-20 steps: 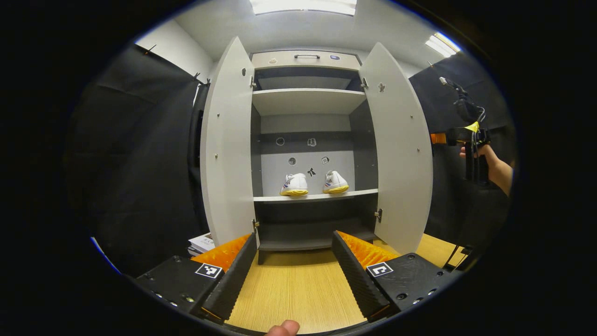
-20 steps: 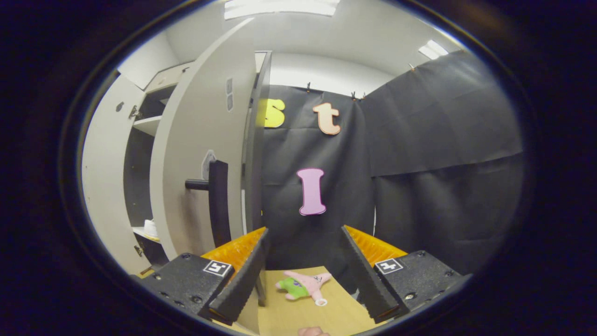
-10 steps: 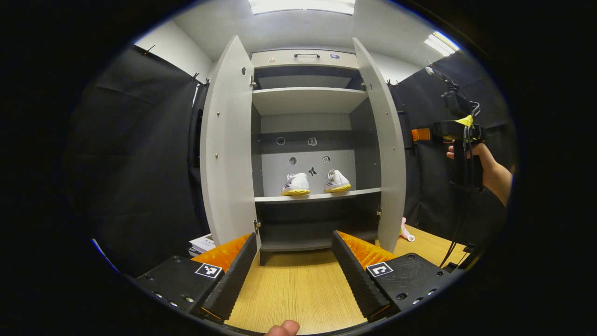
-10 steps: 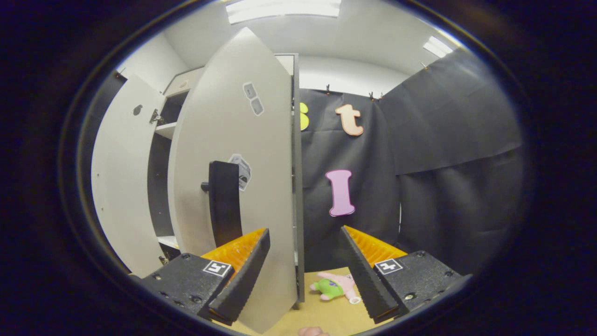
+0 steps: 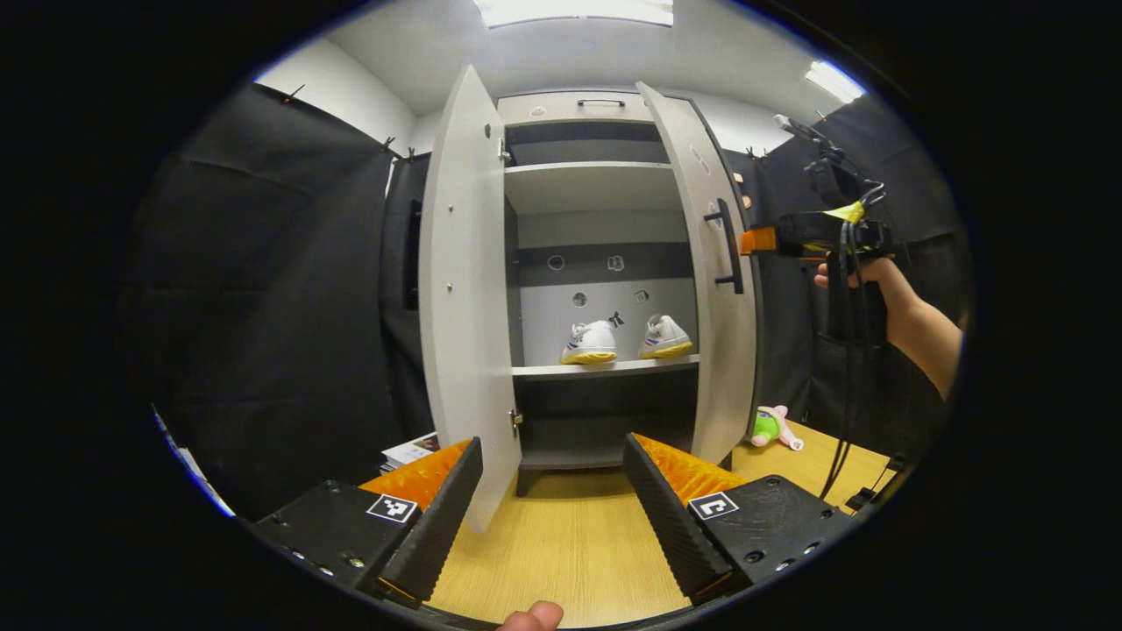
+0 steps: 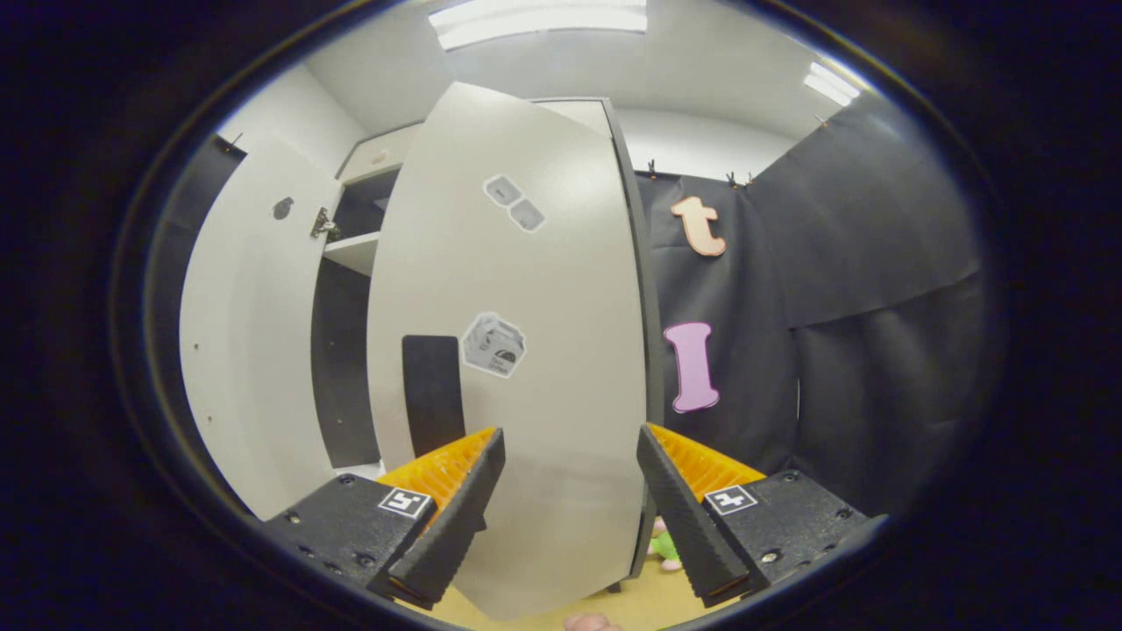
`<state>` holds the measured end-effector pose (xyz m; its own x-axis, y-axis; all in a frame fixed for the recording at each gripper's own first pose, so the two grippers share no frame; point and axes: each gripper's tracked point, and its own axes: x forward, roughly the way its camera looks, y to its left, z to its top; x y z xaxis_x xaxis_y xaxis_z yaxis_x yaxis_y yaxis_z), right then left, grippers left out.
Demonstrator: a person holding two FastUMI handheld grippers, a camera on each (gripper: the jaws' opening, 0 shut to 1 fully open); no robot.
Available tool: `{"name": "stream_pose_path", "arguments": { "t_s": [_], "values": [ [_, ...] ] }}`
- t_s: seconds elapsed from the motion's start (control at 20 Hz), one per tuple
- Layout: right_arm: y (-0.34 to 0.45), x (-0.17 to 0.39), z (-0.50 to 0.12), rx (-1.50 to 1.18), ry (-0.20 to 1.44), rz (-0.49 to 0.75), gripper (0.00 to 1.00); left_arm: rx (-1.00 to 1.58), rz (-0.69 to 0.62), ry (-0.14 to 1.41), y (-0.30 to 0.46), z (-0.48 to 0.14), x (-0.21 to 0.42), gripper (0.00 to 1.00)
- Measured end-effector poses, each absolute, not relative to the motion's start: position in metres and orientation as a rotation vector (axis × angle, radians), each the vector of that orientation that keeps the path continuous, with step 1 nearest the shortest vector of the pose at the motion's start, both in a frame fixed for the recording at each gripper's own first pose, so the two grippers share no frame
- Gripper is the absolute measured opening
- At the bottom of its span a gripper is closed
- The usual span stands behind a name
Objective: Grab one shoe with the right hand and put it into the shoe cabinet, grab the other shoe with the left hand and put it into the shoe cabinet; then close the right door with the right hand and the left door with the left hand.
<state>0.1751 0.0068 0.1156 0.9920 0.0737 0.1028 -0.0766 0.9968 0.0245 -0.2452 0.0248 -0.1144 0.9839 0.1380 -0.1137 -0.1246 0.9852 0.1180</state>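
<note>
Facing the right door (image 6: 526, 368), the right gripper (image 6: 565, 478) gapes; shoes (image 5: 589, 342) sit shelved.

Ahead of the fingers, matt smooth cabinet doors (image 5: 463, 289) are seen; below them, the surface (image 5: 561, 543) is grained wood.

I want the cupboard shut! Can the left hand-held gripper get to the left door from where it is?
Probably yes. The left hand-held gripper is open and holds nothing, and the left door stands open just ahead of it, with bare floor between them.
</note>
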Motion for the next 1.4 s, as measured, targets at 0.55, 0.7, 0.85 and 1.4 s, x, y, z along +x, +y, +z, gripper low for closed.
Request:
{"name": "stream_pose_path", "arguments": {
  "t_s": [0.55, 0.7, 0.85, 1.4],
  "values": [
    [-0.02, 0.056, 0.042, -0.037, -0.044, 0.079, 0.98, 0.135, 0.418, 0.083, 0.157, -0.088, -0.254, 0.96],
    [-0.017, 0.038, 0.017, -0.014, 0.022, 0.111, 0.98, 0.18, 0.49, 0.016, 0.209, -0.059, -0.238, 0.96],
    [-0.018, 0.03, 0.0, -0.007, 0.071, 0.115, 0.98, 0.277, 0.531, -0.04, 0.259, -0.019, -0.202, 0.96],
    [-0.037, 0.025, -0.017, 0.029, 0.114, 0.061, 0.98, 0.097, 0.434, -0.072, 0.275, 0.017, -0.103, 0.96]
  ]
}}
